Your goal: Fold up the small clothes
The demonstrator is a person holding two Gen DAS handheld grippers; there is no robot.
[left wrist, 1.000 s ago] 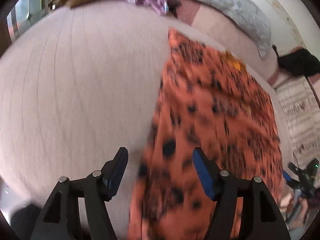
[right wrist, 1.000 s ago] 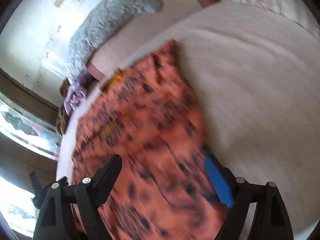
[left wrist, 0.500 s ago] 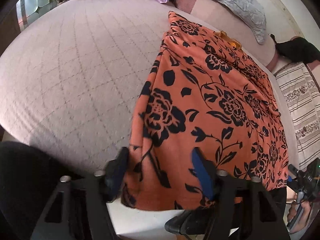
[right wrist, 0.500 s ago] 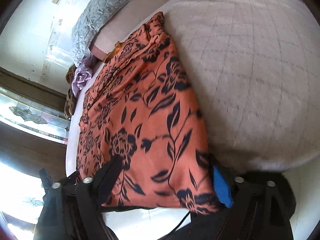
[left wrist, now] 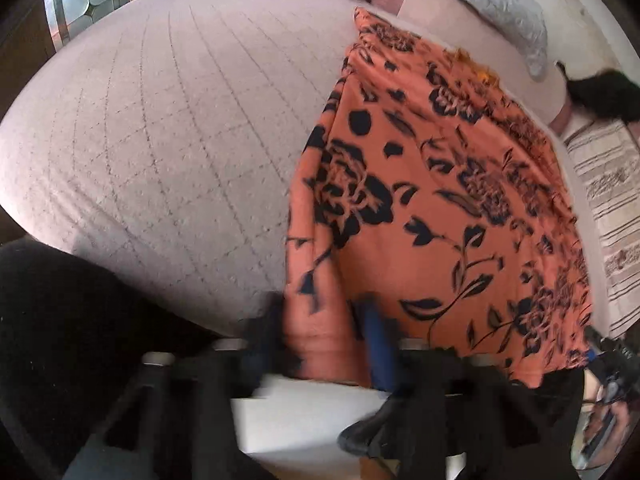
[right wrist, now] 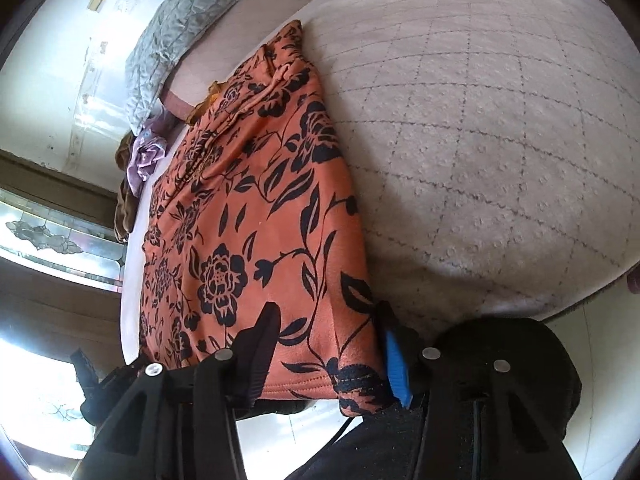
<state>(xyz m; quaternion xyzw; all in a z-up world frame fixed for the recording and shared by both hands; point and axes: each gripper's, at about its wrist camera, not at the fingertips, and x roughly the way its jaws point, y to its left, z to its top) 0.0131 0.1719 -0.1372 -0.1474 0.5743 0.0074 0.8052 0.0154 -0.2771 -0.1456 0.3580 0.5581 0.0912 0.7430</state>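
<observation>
The orange garment with a black flower print (left wrist: 440,200) lies flat on the pale quilted bedspread (left wrist: 160,140). Its long axis runs away from both cameras: in the left wrist view from the bottom centre up to the upper right of the frame, in the right wrist view from the bottom centre up to the upper middle. Its near hem hangs just over the bed's edge, at the bottom of both frames, and that hem is what the coming fold seems to turn on.

Each gripper sits at one near corner, so neither hand is nearer; the cloth stretches away from both alike. The left gripper (left wrist: 324,344) has a bunched fold of the hem's left corner between its blurred fingers, and its jaws are closing; the pads look close to pinching. The right gripper (right wrist: 328,356) straddles the other corner, its jaws closing too, a wide flat strip of cloth between them and not yet pinched.

A grey quilted pillow (right wrist: 180,28) lies beyond the far end.
</observation>
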